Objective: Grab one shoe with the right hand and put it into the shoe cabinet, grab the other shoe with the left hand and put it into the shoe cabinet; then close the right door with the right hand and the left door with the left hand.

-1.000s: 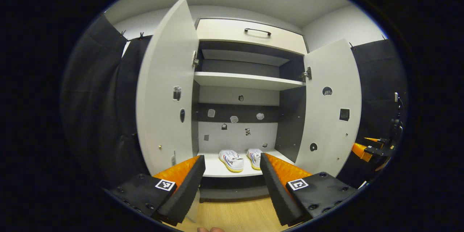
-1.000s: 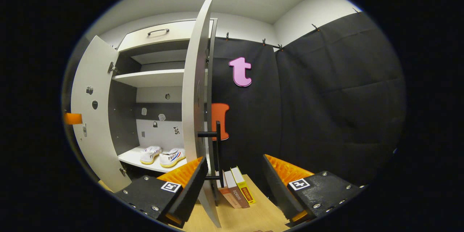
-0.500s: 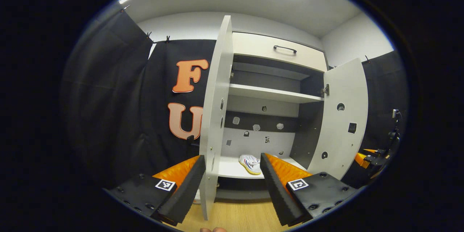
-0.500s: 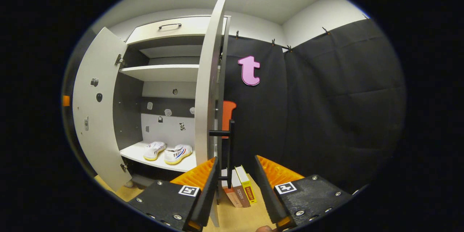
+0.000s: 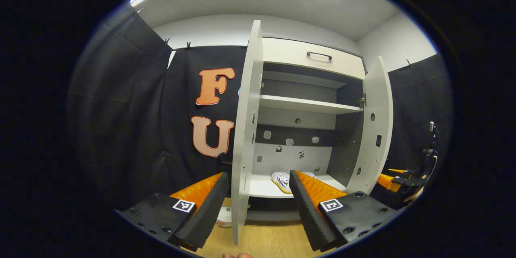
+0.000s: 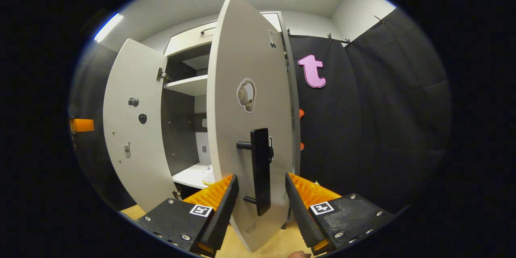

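1. The shoes (image 5: 282, 180) sit on the bottom shelf (image 5: 260, 187) of the shoe cabinet (image 5: 306, 100); in the left gripper view I see one white shoe past my finger, and in the right gripper view just a sliver of one (image 6: 208, 175) behind the door edge. Both are stowed, so only the doors remain.
2. The right door (image 6: 250, 100) has swung from edge-on a second ago to showing me its outer face, so it has started closing.
3. My right hand-held gripper (image 6: 261, 199) has moved in on the door's black handle (image 6: 261, 169); its fingers are spread either side of the handle and I can't tell whether they touch it.
4. My left hand-held gripper (image 5: 258, 201) has shifted left; its fingers are spread, the left door (image 5: 246, 129) edge-on between them, holding nothing.
5. My guess: finish pushing the right door shut, then close the left.
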### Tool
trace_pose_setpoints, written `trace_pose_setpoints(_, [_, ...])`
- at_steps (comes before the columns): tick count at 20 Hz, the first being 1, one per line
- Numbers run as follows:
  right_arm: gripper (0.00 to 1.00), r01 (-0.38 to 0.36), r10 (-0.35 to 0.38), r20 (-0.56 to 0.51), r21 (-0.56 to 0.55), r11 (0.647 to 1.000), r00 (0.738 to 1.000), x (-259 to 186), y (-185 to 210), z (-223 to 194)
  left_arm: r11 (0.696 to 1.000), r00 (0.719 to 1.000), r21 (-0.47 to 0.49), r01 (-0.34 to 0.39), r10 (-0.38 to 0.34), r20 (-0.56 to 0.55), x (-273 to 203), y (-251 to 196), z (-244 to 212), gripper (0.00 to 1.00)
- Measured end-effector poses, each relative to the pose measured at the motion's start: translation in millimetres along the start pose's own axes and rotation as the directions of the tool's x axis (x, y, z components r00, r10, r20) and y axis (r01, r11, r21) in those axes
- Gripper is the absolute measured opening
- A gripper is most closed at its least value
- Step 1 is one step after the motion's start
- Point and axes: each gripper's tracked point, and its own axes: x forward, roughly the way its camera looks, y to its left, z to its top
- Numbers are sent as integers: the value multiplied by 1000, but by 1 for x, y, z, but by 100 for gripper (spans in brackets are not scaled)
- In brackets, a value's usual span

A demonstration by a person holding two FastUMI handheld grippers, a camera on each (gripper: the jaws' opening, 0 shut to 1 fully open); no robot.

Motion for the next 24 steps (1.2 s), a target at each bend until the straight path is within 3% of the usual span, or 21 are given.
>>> trace_pose_setpoints(4, [81,-48,48,3,21,999,999,25,32,-3,999,1000,16,-31,31,1,-2,11,3,96])
trace_pose_setpoints(5, [93,-59,59,1,18,998,998,33,43,-6,999,999,16,-37,37,0,-3,15,3,97])
trace_pose_setpoints(9, [93,-20,20,-19,-31,999,1000,71,67,-17,996,997,31,-82,82,-2,-16,41,1,96])
trace_pose_setpoints(10, [87,-14,14,-18,-36,999,1000,78,73,-18,995,995,36,-96,96,-2,-18,49,1,96])
trace_pose_setpoints(11, [93,-6,6,-20,-39,999,1000,83,77,-19,993,994,39,-111,111,-1,-22,58,1,96])
trace_pose_setpoints(14, [91,29,-29,3,-32,999,1000,88,74,-16,989,989,32,-146,146,5,-29,82,0,96])
trace_pose_setpoints(20, [91,59,-59,-19,-18,998,998,99,74,-23,990,990,7,-141,141,-7,-26,111,-16,97])
trace_pose_setpoints(24, [91,71,-71,-19,-21,997,997,107,76,-24,995,994,-7,-96,96,-50,-6,112,-45,96])
